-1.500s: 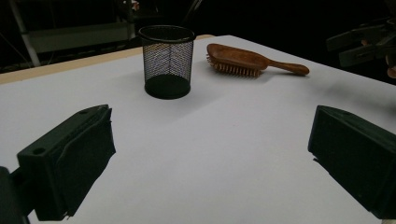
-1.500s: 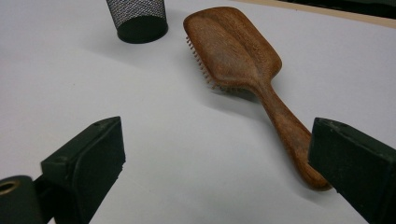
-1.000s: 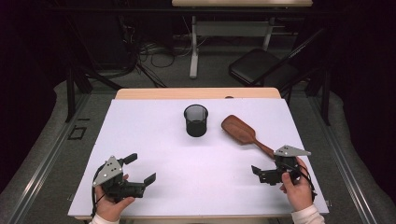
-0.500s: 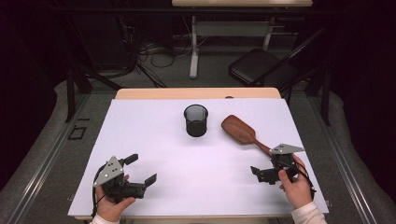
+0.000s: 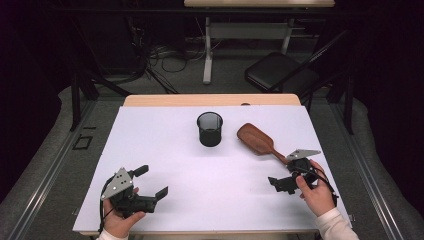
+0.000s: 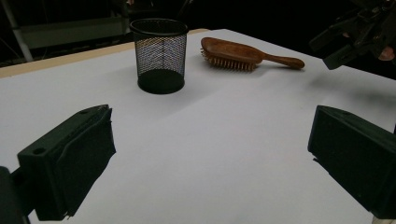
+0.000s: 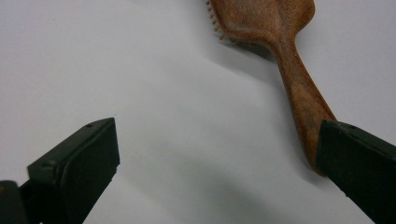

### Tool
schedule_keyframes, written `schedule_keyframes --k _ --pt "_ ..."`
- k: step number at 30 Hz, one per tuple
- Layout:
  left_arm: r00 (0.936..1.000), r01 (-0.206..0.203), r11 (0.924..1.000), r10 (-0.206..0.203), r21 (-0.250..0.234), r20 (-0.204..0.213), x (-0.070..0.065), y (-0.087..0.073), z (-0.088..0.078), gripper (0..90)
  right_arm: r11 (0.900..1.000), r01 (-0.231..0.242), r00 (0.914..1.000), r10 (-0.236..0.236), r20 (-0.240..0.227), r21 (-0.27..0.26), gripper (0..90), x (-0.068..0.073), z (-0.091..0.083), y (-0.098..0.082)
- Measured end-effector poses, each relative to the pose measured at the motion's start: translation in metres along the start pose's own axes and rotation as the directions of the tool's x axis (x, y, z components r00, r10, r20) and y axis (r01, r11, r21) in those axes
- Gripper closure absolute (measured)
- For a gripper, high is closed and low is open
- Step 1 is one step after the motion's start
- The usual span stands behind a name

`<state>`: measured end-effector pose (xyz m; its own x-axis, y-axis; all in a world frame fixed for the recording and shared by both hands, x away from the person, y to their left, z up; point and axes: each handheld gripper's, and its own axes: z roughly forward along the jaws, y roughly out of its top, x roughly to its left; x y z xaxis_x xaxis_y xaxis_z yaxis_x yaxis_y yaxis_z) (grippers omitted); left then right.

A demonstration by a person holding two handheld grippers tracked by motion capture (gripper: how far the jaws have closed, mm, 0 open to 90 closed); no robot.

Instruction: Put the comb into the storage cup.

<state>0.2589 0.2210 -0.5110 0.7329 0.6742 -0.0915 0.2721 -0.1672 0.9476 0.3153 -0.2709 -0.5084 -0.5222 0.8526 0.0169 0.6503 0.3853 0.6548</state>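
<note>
My right gripper (image 5: 284,176) hung near the right edge of the bench (image 5: 165,150), toward its near right corner, its fingers (image 7: 74,163) spread wide and gripping nothing. The wooden hairbrush (image 5: 259,141) lay bristles down on the white sheet, its head toward the far middle of the bench and its handle running back toward the right edge; in the right gripper view the handle's end sat just beside my right-hand finger, though I could not tell whether the two touched. My left gripper (image 5: 150,182) rested near the near left corner, fingers (image 6: 70,158) likewise released and empty. The black mesh cup (image 5: 209,128) stood upright near the middle of the far edge, just left of the brush head and apart from it. Between both grippers and the cup the sheet lay bare, giving open room across the whole near half. I could read no brand, label or writing on the brush, the cup or the grippers.
</note>
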Motion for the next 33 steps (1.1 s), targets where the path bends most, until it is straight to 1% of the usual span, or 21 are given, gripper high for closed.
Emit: schedule_keyframes --k 2,8,12,13,17,24,26,33 --pt "1.0 -0.001 1.0 0.001 0.001 0.001 0.0 0.0 0.001 0.5 1.0 0.008 1.0 -0.008 -0.004 0.014 0.0 -0.001 0.0 0.004" --pt "1.0 -0.002 1.0 0.002 0.005 0.002 0.0 0.0 0.0 0.5 0.999 0.008 0.9998 -0.008 -0.016 0.033 0.0 -0.002 -0.001 0.011" --pt "1.0 0.001 1.0 -0.001 0.001 0.0 0.0 0.0 0.001 0.5 0.999 0.008 0.9994 -0.006 -0.034 0.046 0.0 -0.004 -0.002 0.017" --pt "1.0 0.001 1.0 -0.001 0.001 -0.001 0.0 0.0 0.001 0.6 0.998 0.008 0.9992 -0.006 -0.04 0.058 0.0 -0.004 -0.002 0.021" --pt "1.0 0.001 1.0 -0.001 0.004 -0.001 0.0 0.0 0.001 0.6 0.998 0.016 0.999 -0.013 -0.042 0.067 0.0 -0.006 -0.002 0.027" --pt "1.0 0.0 1.0 0.0 0.006 -0.002 0.0 0.0 0.001 0.5 0.997 0.012 0.9992 -0.009 -0.038 0.079 0.0 -0.01 -0.001 0.037" --pt "1.0 0.0 1.0 0.0 0.007 -0.001 0.0 0.0 0.001 0.5 0.996 0.021 0.9993 -0.018 -0.033 0.084 0.0 -0.013 0.0 0.041" --pt "1.0 0.002 1.0 -0.002 0.007 0.0 0.0 0.0 0.001 0.5 0.996 0.015 0.9993 -0.012 -0.034 0.092 0.0 -0.018 0.001 0.05"
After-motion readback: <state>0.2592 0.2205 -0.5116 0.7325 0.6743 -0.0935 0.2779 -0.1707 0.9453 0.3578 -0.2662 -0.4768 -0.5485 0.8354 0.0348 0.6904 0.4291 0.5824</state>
